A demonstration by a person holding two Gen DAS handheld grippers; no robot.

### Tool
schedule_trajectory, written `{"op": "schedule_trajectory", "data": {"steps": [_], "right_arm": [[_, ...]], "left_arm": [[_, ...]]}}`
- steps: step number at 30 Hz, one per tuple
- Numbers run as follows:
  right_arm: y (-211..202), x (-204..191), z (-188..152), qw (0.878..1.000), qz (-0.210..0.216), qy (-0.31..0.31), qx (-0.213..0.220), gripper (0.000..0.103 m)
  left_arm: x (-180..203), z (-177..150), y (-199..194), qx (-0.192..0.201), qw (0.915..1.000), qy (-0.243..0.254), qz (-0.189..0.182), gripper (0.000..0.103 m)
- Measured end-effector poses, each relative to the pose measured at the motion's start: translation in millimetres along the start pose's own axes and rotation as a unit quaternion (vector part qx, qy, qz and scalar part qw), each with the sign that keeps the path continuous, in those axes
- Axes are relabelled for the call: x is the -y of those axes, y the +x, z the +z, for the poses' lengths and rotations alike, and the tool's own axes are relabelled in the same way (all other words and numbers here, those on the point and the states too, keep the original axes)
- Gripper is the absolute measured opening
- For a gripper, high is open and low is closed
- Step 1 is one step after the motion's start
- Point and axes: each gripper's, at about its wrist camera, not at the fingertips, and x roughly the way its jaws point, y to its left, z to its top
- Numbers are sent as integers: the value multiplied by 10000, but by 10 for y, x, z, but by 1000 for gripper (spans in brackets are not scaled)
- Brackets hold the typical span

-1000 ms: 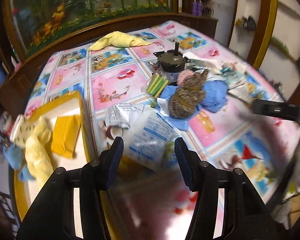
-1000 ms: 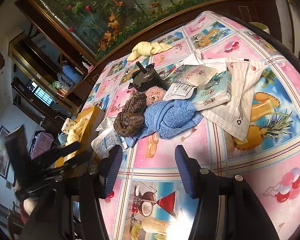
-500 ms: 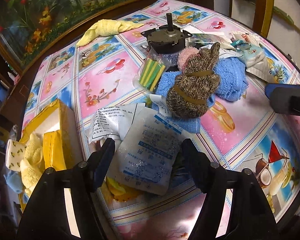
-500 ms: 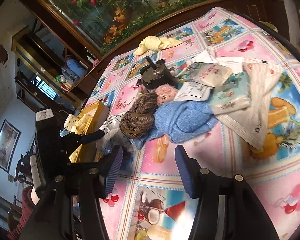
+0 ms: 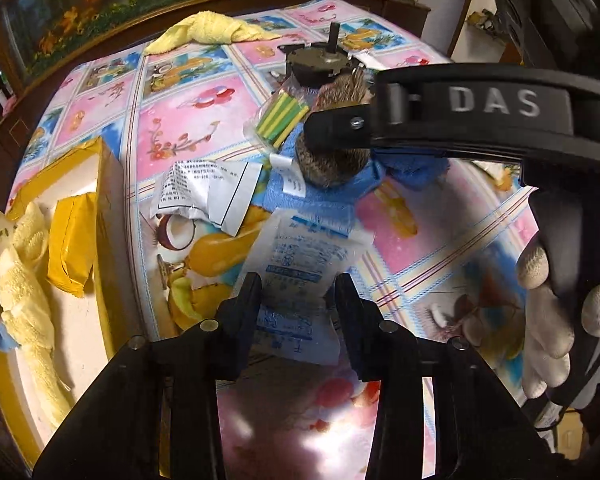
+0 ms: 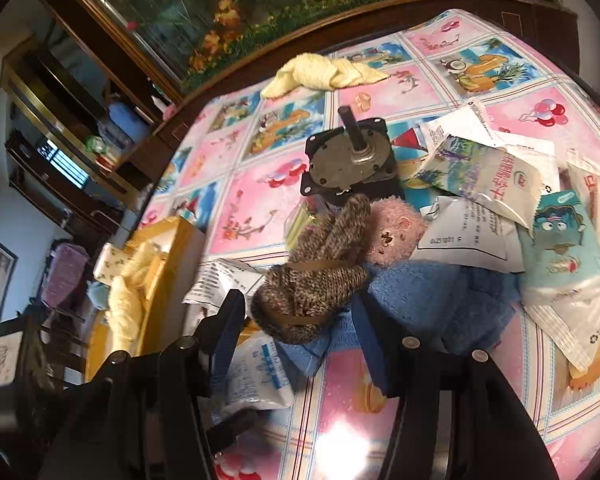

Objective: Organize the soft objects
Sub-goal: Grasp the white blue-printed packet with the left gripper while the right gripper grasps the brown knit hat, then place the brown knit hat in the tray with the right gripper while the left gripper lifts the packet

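Observation:
A brown knitted bundle tied with bands lies on a blue towel, next to a pink plush. My right gripper is open, its fingers on either side of the bundle. In the left wrist view the bundle is partly hidden by the right gripper's body. My left gripper is open over a white and blue packet. A yellow box at the left holds a pale yellow towel and other soft things. Another yellow cloth lies at the table's far edge.
A black motor with a shaft stands behind the bundle. Several foil and paper packets lie to the right. A bag of green and yellow sticks sits by the motor. A printed leaflet lies near the box. Dark cabinets surround the table.
My right gripper has moved forward and left to straddle the brown bundle. My left gripper has moved in over the white and blue packet.

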Motion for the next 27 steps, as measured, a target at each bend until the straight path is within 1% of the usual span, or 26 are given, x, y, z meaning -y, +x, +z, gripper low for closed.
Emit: {"op": "schedule_trajectory", "data": {"steps": [1,3,5,7,8,9,10,12,15,18,20,24,27], "right_arm": [[52,-11,0,9999,-64,-38,-79,56],[124,-33,-14,9999,-62,-64,-148,56],[150,-48,-15,9999,-77,-71,-119,56],[147,-48,-4,9999,-44,-86,-67,54],[132,-66,2,9999,1,-122,-18,53],[96,-69,0,9998,78,-159,77,52],[59,-68,-2,9997,128,-175,145,52],[-54,-39,-6,9993,230,-109,277,52],[-255,4,-8,9981,377,-14,497,52],[-442,30,-26,9969,409,-4,673,52],[-552,44,-58,9961,411,9,778,52],[-671,24,-137,9955,416,16,851,52],[-754,-27,-203,9949,488,-20,882,52]], "left_arm": [[17,-3,40,-42,10000,28,77,38],[39,1,85,-52,9998,21,191,47],[54,20,106,-28,9998,-50,173,52],[36,29,111,11,9998,-160,147,52],[19,28,101,39,9997,-230,107,46],[0,25,80,88,9995,-282,62,33],[-16,18,49,130,9994,-316,-6,32],[-60,-6,-17,226,9987,-432,-170,28],[-115,-56,-138,391,9963,-655,-405,27],[-128,-122,-301,577,9930,-789,-662,27],[-119,-174,-424,690,9911,-842,-770,27],[-126,-295,-719,1028,9852,-943,-996,27],[-164,-392,-938,1235,9809,-1047,-1076,27]]}}
